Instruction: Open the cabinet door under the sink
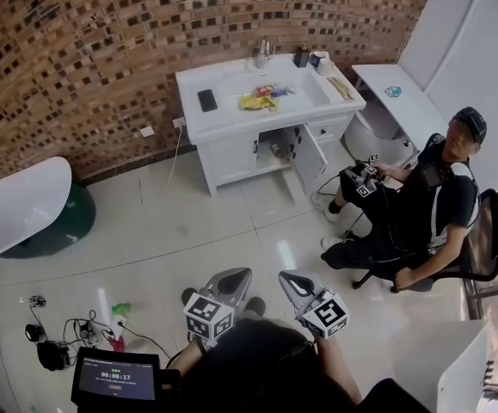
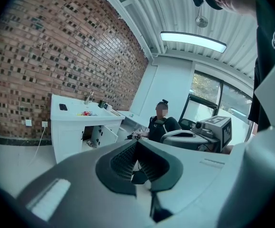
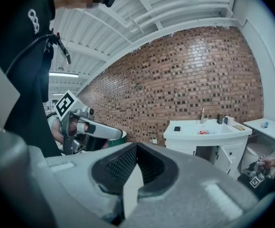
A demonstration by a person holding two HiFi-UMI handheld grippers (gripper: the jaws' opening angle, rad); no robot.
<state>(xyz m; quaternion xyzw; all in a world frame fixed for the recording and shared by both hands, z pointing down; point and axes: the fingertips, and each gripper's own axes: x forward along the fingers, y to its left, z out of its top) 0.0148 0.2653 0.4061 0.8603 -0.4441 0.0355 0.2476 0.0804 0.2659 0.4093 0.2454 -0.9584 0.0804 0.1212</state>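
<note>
Across the tiled floor (image 1: pixel 197 222), against the brick wall (image 1: pixel 102 50), the cabinet door (image 1: pixel 310 155) under the sink (image 1: pixel 313 93) is already standing swung out into the room, baring a dark opening. The white panel (image 1: pixel 230 157) left of that opening is sitting flush, and I cannot tell whether it is a second door.

Both tools are hanging well apart from the vanity (image 1: pixel 227 126). The left gripper (image 1: pixel 238 275) and the right gripper (image 1: pixel 290 278) are each clenched on nothing, jaws pressed together.

Several things are looking risky from here. If either gripper is arriving at a handle with its jaws clamped like this, it is likely knocking the door rather than catching it. Because the door is jutting out, a careless approach could be shoving it further on its hinge or slamming it back. The seated person (image 1: pixel 421 205) is sitting near the vanity's right side with feet stretched toward the open door, so a wide swing is risking a collision there. Cables (image 1: pixel 72 329) are lying loose on the floor to the left, threatening a trip if the walk is drifting that way.
</note>
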